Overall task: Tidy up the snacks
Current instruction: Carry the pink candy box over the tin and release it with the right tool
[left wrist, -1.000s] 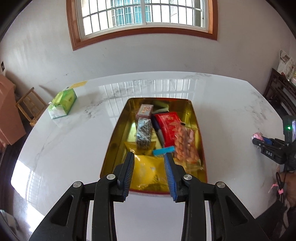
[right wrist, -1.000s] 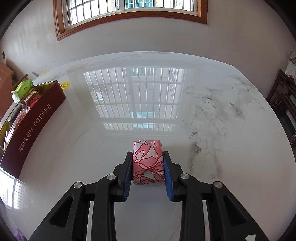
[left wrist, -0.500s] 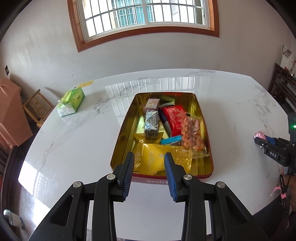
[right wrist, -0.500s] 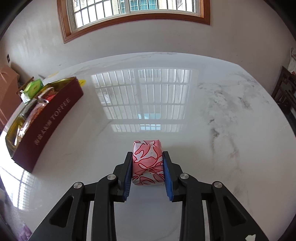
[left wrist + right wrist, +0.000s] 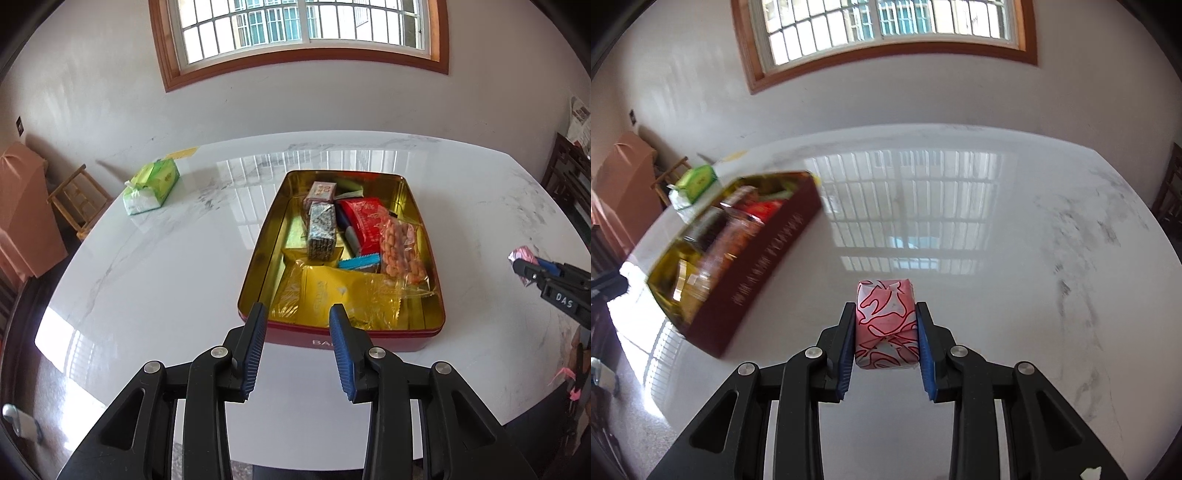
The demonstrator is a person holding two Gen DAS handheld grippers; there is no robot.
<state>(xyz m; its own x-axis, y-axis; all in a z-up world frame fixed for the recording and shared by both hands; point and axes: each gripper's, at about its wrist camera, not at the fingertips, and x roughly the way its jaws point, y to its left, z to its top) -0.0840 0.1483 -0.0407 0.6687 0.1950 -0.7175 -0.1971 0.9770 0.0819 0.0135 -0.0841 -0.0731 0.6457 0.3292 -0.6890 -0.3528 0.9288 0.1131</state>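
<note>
A dark red tin with a gold inside (image 5: 413, 218) stands on the white marble table and holds several snack packets, among them a yellow bag (image 5: 332, 295), a bag of nuts (image 5: 400, 251) and a red pack (image 5: 365, 221). My left gripper (image 5: 297, 321) is open and empty, just short of the tin's near wall. My right gripper (image 5: 886, 325) is shut on a pink and red wrapped snack (image 5: 886, 325), held above the table to the right of the tin (image 5: 764, 262). The right gripper with the pink snack also shows at the right edge of the left wrist view (image 5: 522, 258).
A green tissue pack (image 5: 151, 188) lies on the table's far left. A wooden stool (image 5: 77, 199) and a pink cabinet (image 5: 22, 206) stand beyond the left edge. Dark wooden furniture (image 5: 569, 177) stands at the right. A wall with a window is behind.
My left gripper has drawn back from over the tin to in front of it. My right gripper has swung left with the pink snack, bringing the tin closer in its view.
</note>
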